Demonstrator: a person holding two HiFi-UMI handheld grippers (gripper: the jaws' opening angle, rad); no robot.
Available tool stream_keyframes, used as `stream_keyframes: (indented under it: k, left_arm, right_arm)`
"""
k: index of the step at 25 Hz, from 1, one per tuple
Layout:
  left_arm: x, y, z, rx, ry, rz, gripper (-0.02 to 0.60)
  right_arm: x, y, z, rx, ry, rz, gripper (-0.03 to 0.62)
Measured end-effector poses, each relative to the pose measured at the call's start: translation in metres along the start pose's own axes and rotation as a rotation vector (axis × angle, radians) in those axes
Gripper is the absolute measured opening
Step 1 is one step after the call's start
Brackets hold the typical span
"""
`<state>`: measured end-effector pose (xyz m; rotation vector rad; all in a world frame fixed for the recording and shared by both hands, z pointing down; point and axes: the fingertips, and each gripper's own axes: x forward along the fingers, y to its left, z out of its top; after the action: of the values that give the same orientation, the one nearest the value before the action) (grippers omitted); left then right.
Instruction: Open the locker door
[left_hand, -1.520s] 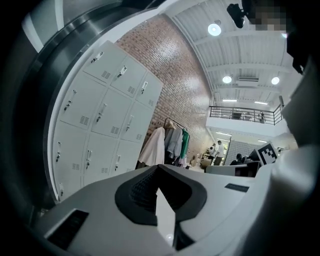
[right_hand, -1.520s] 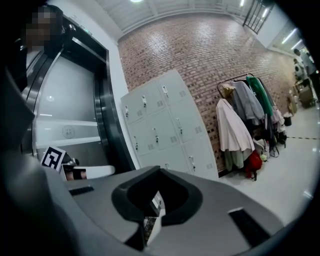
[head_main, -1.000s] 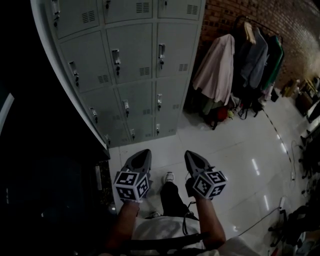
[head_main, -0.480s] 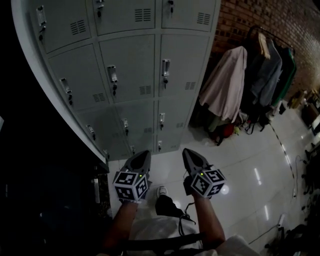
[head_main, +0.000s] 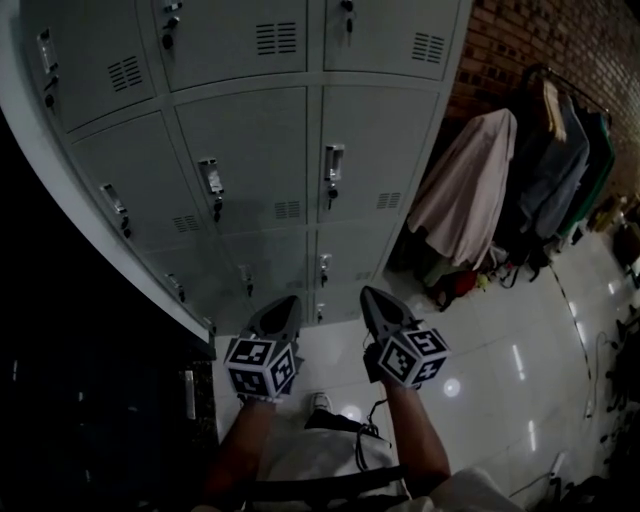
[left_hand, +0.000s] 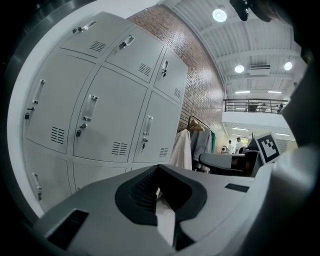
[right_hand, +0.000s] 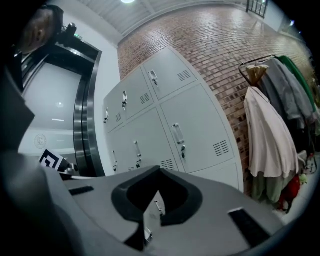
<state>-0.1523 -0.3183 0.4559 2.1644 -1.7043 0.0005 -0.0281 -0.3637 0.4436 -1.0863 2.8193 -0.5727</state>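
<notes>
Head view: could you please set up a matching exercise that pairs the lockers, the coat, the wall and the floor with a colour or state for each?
Things:
1. lockers
2. coat
3. wall
4. floor

Descriptions:
a. pale, hanging up
b. light and shiny
c. grey, all shut
d. bare brick

Pairs: 1-c, 2-a, 3-d, 4-b.

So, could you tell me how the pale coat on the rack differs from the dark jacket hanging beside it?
The pale coat is a light pinkish beige; the dark jacket is dark grey. The pale coat hangs at the end nearest the lockers, the dark jacket farther along. Both hang from one rack before the brick wall.
</notes>
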Motion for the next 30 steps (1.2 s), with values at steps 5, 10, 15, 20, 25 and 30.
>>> stream_keyframes:
  k: [5, 10, 15, 20, 25, 30]
  left_arm:
    - [0.039, 0.012, 0.013, -0.003, -0.015, 0.014, -0.003]
    - [0.066, 0.017, 0.023, 0.008, -0.025, 0.025, -0.003]
    - [0.084, 0.027, 0.03, 0.003, -0.019, 0.043, -0.003]
    - [0.105, 0.043, 0.039, 0.015, -0.013, 0.046, -0.003]
    - [0.121, 0.054, 0.052, 0.024, -0.016, 0.034, -0.003]
    - [0.139, 0.066, 0.06, 0.019, -0.014, 0.021, -0.003]
  right_arm:
    - [0.035, -0.02, 0.013, -0.031, 0.022, 0.029, 0.009]
    - [0.066, -0.037, 0.032, -0.058, 0.01, 0.049, 0.014]
    - [0.098, -0.046, 0.045, -0.097, 0.005, 0.047, 0.025]
    - [0.139, -0.051, 0.061, -0.108, 0.001, 0.063, 0.106]
    - [0.184, -0.05, 0.083, -0.201, 0.0, 0.033, 0.156]
    - [0.228, -0.053, 0.097, -0.261, 0.01, -0.005, 0.199]
